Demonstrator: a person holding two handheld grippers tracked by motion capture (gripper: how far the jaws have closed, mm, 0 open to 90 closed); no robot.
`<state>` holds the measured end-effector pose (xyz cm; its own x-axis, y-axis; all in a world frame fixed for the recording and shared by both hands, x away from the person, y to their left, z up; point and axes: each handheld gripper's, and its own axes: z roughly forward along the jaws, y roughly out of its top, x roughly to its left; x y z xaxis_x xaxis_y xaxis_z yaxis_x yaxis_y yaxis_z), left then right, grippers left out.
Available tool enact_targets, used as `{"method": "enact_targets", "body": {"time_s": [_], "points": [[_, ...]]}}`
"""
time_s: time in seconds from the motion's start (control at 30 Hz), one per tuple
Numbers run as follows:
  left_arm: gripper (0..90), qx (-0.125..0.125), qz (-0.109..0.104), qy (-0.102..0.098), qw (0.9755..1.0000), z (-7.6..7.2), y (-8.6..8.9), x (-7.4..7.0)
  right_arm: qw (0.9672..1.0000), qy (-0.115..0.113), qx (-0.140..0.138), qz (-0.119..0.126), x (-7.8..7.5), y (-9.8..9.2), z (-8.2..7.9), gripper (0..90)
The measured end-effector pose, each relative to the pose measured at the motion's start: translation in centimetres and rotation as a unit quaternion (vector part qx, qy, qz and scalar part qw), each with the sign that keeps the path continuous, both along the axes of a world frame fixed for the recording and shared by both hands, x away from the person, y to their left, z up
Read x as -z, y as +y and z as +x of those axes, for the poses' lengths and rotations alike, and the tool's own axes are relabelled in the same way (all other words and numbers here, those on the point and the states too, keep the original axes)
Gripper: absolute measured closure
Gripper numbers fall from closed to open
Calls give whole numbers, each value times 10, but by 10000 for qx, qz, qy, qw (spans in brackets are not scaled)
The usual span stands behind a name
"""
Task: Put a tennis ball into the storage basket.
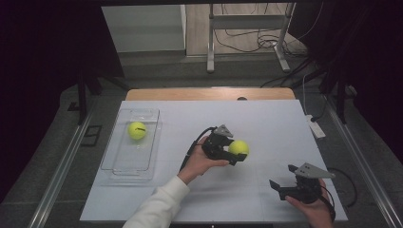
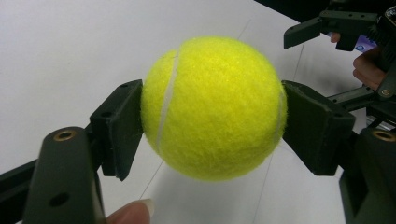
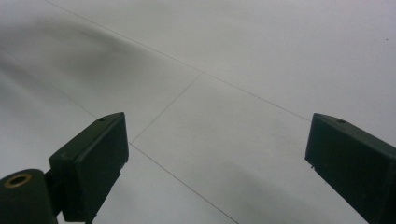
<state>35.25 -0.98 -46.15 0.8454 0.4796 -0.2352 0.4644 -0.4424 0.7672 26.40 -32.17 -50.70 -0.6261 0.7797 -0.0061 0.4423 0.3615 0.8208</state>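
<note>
Tennis ball [image 2: 212, 107] clamped between my left gripper [image 1: 227, 153] pads, one pad on each side, held over the white table [image 1: 266, 123] near mid-table. I read this as the carry step: ball picked, not yet placed. A second ball [image 1: 137, 130] already sits in the clear tray [image 1: 119, 167] at the left, so my next move likely calls for swinging left across the table and over the tray's rim before letting go. How high the ball rides off the surface I can't judge well from above. Right gripper [image 1: 283, 186] idle near the table's front right, jaws wide apart, nothing between them.
</note>
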Motion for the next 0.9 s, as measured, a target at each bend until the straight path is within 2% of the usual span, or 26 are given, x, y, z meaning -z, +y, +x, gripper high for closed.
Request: {"method": "enact_targets", "body": {"time_s": [0.3,0.9], "points": [[267,-108,-42,-36,9999,-2,12,0,10000,-91,-9,15,-3,4,0,66],[267,-299,-69,-82,9995,-6,34,-3,10000,-88,19,28,-2,4,1,66]]}}
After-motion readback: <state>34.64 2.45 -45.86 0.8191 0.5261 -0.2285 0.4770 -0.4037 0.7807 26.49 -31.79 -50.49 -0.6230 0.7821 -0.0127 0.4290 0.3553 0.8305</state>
